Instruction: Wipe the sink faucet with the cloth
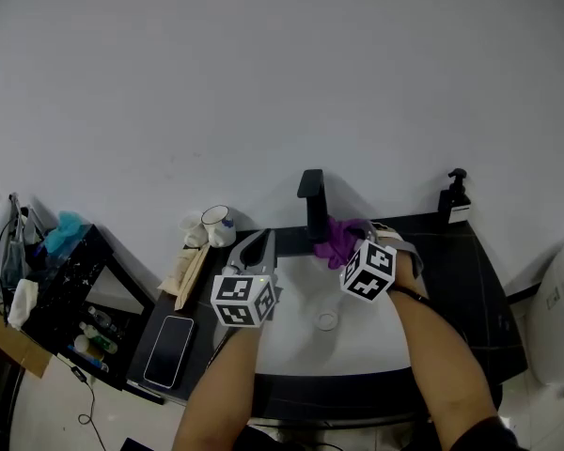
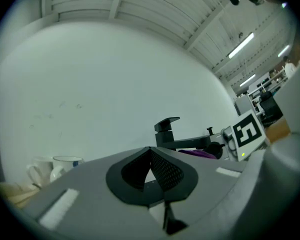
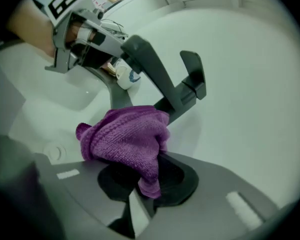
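- Right tongs [image 3: 149, 183] – clamped on a purple cloth [image 3: 124, 134]. One corner is pinched between the pads and the rest bunches out ahead of the tips.
- Head view: the cloth [image 1: 336, 241] sits over the back of the white sink [image 1: 296, 341], just right of the black faucet [image 1: 311, 200]. In the right gripper view the bunch is up against the lower part of the faucet [image 3: 187, 81], under the spout.
- Left tongs [image 2: 151, 156] – pressed together at the tips, nothing between them.
- Left tongs [image 1: 260, 238] hover over the sink's back-left edge, left of the faucet and apart from it. They are tilted upward, so their view shows mostly wall, with the faucet [image 2: 166, 131] ahead to the right.
- Right tongs [image 1: 348, 244] come in from the faucet's right side, marker cube just behind.
- Drain [image 1: 327, 320] shows in the middle of the basin, between the two forearms.
- Dark counter [image 1: 470, 285] surrounds the sink. A soap dispenser [image 1: 454, 198] stands at the back right.
- Back left: a white mug [image 1: 217, 224] by the wall. A phone [image 1: 169, 350] lies flat nearer the front edge.
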